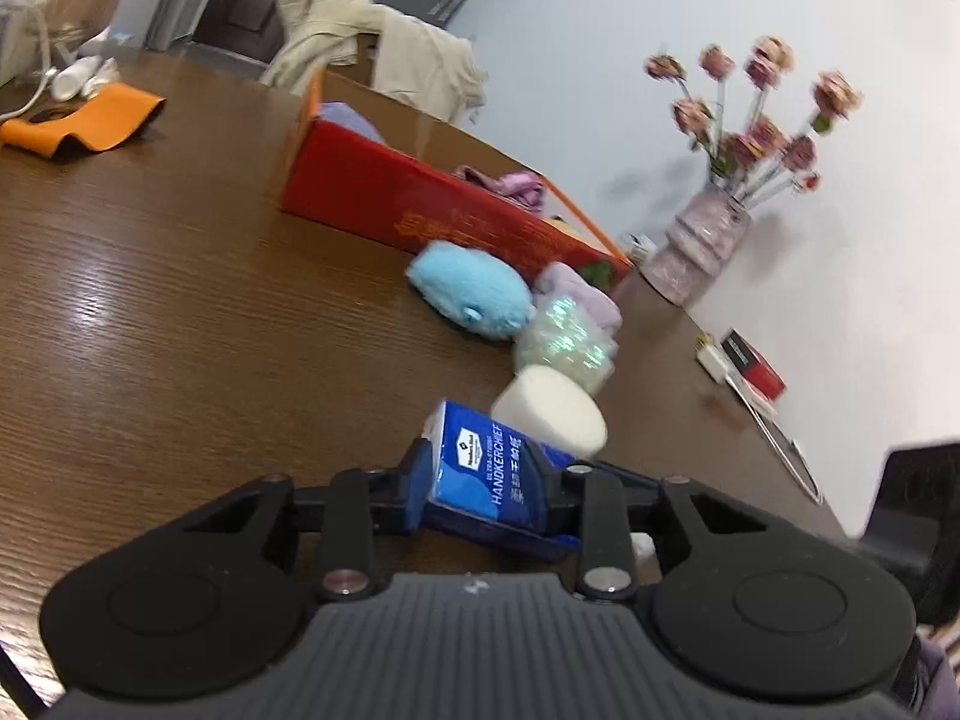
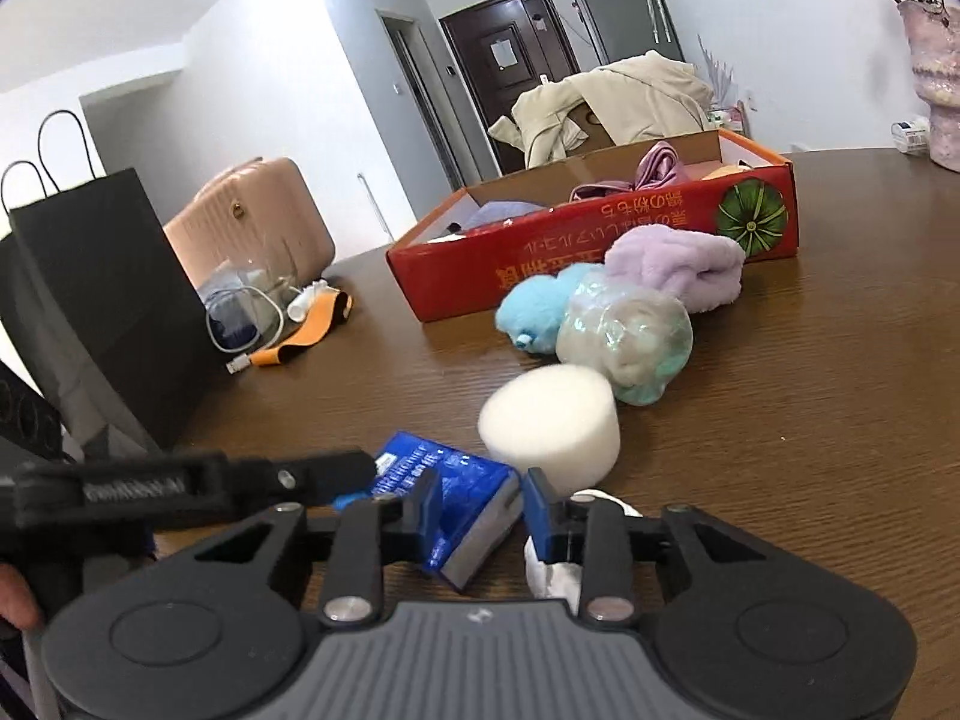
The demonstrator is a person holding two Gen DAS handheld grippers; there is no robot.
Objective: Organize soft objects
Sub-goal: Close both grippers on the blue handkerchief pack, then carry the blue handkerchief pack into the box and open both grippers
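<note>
Blue plastic wraps the tissue pack (image 1: pixel 489 468), which sits clenched between the fingers of the left gripper (image 1: pixel 489 480), lifted a little off the brown table (image 1: pixel 150 300). From the right wrist view the same pack (image 2: pixel 447 498) lies between the parted fingers of the right gripper (image 2: pixel 480 516); its left pad is against the pack, while the right pad stands clear of it, so this gripper is released. A crumpled white wad (image 2: pixel 555 576) lies just under the right finger.

Just beyond the pack stands a white foam cylinder (image 1: pixel 549 411), nearly touching it. Past the cylinder comes a shiny iridescent ball (image 1: pixel 567 342), then a light blue plush toy (image 1: pixel 471 294) and a lilac fluffy bundle (image 1: pixel 582 294), all bunched together.

Behind those, farther from the pack, is the red cardboard box (image 1: pixel 384 198), open on top, with purple cloth (image 1: pixel 510 183) inside. Beside the box's far end stands a pink vase (image 1: pixel 702 246) of flowers. Well off to the pack's left lies an orange strap (image 1: pixel 78 123), and a beige coat (image 1: pixel 372 54) hangs past the table's edge.
</note>
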